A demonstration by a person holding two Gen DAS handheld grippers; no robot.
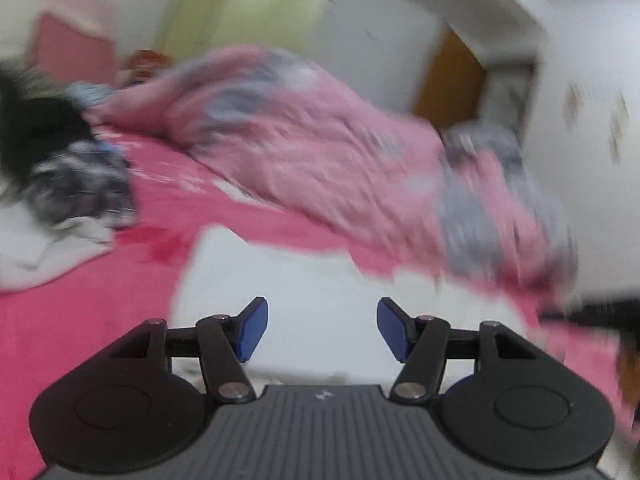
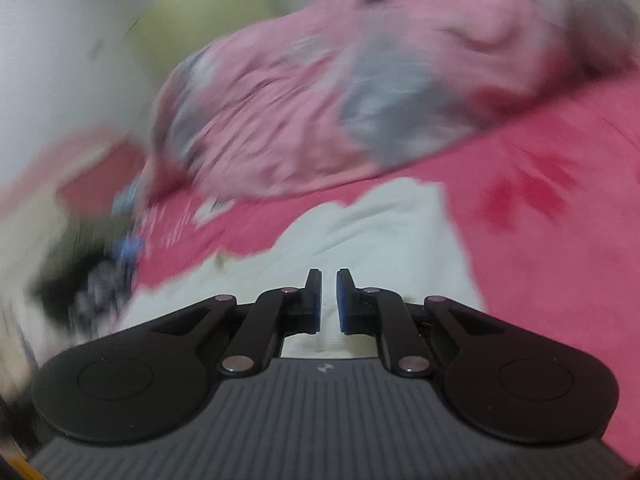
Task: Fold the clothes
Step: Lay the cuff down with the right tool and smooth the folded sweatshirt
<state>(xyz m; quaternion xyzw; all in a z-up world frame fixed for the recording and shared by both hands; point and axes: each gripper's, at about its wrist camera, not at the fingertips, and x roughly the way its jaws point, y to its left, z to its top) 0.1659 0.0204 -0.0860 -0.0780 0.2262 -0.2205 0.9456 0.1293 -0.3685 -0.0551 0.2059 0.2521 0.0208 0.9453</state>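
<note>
Between folds, white garment [image 1: 320,288] on bed [image 1: 80,320]: left gripper [image 1: 322,330] jaws half-open, empty; right gripper [image 2: 329,300] jaws nearly shut, hold unclear; next, seize an edge.

The pink bed sheet [image 1: 80,320] is flat and open at 9 o'clock of the white cloth [image 1: 320,280]. A big lumpy pink blanket [image 1: 300,140] blocks the way from 12 to 2 o'clock. A heap of dark and white clothes [image 1: 72,188] sits in the way at 10 o'clock.
</note>
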